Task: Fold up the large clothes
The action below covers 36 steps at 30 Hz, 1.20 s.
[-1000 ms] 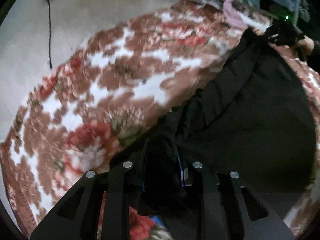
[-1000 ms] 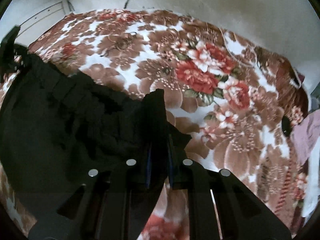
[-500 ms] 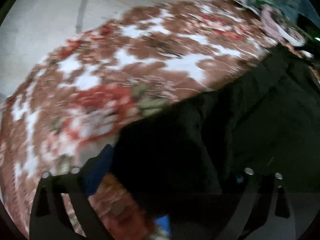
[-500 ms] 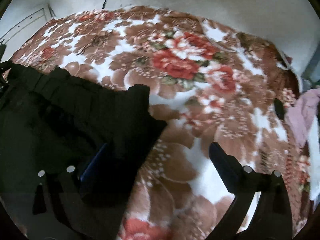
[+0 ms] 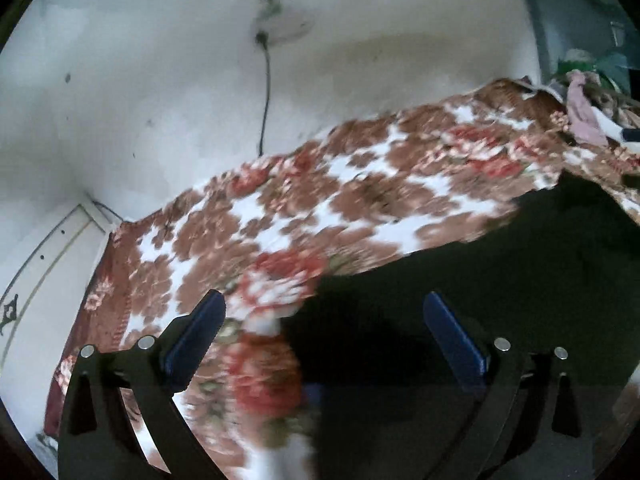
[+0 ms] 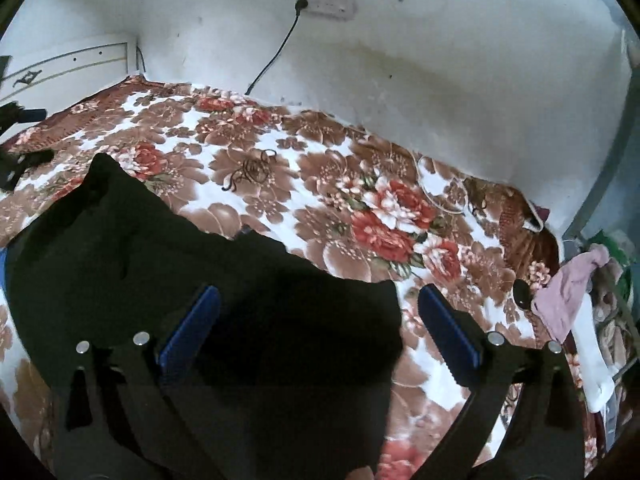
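A large black garment (image 6: 192, 264) lies spread on a floral bedspread (image 6: 320, 184). In the left wrist view the garment (image 5: 480, 280) fills the lower right. My left gripper (image 5: 324, 336) is open and empty, its blue pads (image 5: 196, 332) standing wide apart above the garment's left corner. My right gripper (image 6: 316, 324) is open and empty above the garment's right corner. My left gripper also shows at the far left of the right wrist view (image 6: 20, 136).
A white wall with a socket strip (image 6: 328, 4) and a black cable (image 6: 272, 64) runs behind the bed. A pile of pink and white clothes (image 6: 576, 300) lies at the bed's right end. A white headboard (image 6: 68, 64) stands at the left.
Both grippers were shut on the black garment's corners a second ago. They have opened, let the garment drop flat on the bed, and lifted and tilted up toward the wall.
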### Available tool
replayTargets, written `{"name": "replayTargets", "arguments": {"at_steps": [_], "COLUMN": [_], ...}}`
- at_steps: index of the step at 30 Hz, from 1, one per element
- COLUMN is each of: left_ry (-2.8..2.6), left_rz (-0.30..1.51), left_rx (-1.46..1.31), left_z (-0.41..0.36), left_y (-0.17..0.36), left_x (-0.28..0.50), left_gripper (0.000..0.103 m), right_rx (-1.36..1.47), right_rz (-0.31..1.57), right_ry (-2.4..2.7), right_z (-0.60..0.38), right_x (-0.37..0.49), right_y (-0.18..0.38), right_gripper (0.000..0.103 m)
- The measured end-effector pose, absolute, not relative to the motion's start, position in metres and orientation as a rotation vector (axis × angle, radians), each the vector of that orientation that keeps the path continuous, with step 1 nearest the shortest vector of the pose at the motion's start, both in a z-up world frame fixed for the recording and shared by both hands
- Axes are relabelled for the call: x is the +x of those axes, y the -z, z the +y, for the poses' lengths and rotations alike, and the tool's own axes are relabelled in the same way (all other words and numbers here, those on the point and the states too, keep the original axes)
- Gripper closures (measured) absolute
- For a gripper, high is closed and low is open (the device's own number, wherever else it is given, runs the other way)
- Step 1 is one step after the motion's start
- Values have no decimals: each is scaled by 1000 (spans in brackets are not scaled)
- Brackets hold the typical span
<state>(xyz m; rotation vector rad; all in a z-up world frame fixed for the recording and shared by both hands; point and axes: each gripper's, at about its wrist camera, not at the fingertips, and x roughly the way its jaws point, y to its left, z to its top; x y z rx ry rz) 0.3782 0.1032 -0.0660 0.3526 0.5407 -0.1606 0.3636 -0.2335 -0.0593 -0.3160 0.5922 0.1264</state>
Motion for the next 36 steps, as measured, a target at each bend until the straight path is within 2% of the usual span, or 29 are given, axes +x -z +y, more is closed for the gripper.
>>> {"name": "replayTargets", "arguments": {"at_steps": [8,17,20,28,32,36], "left_ry": [174,165,158,29,-33,75], "left_rz": [623,712,669,692,620,545], "left_rx": [376,334,365,352,376,296], "left_z": [4,43,54,112,116,88], "left_y": [130,182,182,180,145,104], "left_x": [379,421,418,430,406,353], "left_gripper": [5,4,4,4,5,5], "right_rx": [-272,-225,-245,-252,-251,-203], "right_rz": [728,762,742,746,708,653], "right_ry": [-36,-1,17,45,36,-78], "right_z": [-215,-250,-261,-288,-276,-233], "right_x": [402,425,425,422,396,354], "right_y": [128,170,173,168,145,119], "right_gripper": [5,5,5,5,5,5]}}
